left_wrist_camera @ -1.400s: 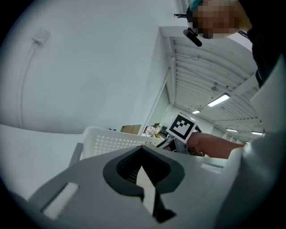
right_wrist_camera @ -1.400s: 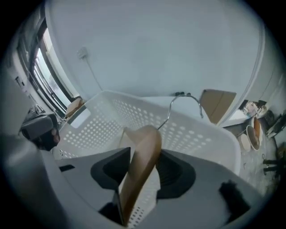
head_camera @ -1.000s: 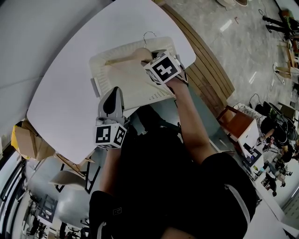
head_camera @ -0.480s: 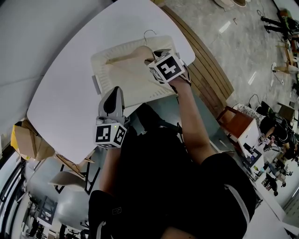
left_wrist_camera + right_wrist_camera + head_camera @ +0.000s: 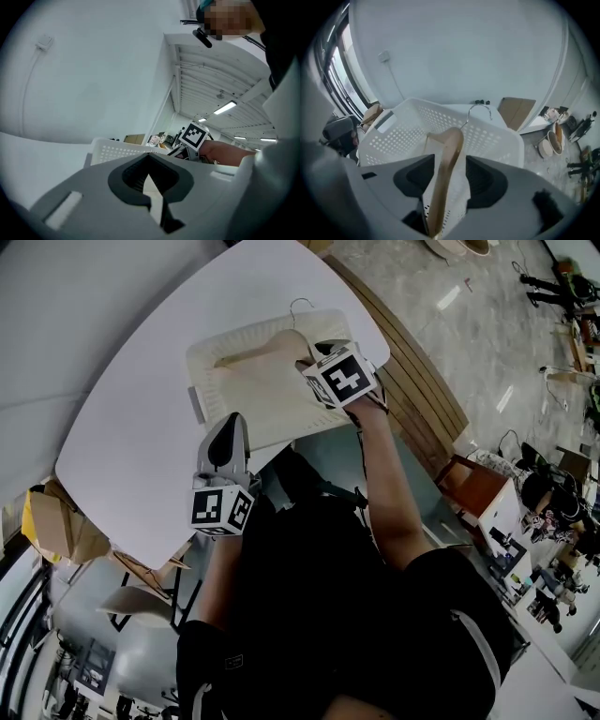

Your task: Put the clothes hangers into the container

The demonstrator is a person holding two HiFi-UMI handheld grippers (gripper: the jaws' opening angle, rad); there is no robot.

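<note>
My right gripper (image 5: pixel 314 360) is letting go. Its jaws have just been opening and are now standing wide apart. The wooden hanger (image 5: pixel 446 154) is running up between them with a gap showing on either side, so the pads are not pressing on it. I am judging this hanger as delivered. It is lying inside the white perforated container (image 5: pixel 202 362), leaning toward the far wall, with its wire hook (image 5: pixel 300 306) poking up over the far rim (not neatly tucked, but in).

My left gripper (image 5: pixel 228 427) is hanging over the near part of the white table (image 5: pixel 122 427), just beside the container's near wall. It is pointing toward the container, with its jaws together and holding nothing.

Looking around, I am not seeing another hanger on the table in the head view, so this may be the last one, though I cannot be sure from here. A wooden slatted bench (image 5: pixel 422 381) is running along the table's right side, and some cardboard (image 5: pixel 47 521) is sitting beyond its left edge, both well apart from the work.

What is standing in my way is mostly the hanger itself. Its body is sitting between my open right jaws, so I am thinking of drawing straight back and up, minding the container's near wall below the gripper, so as not to drag the hanger out again.
</note>
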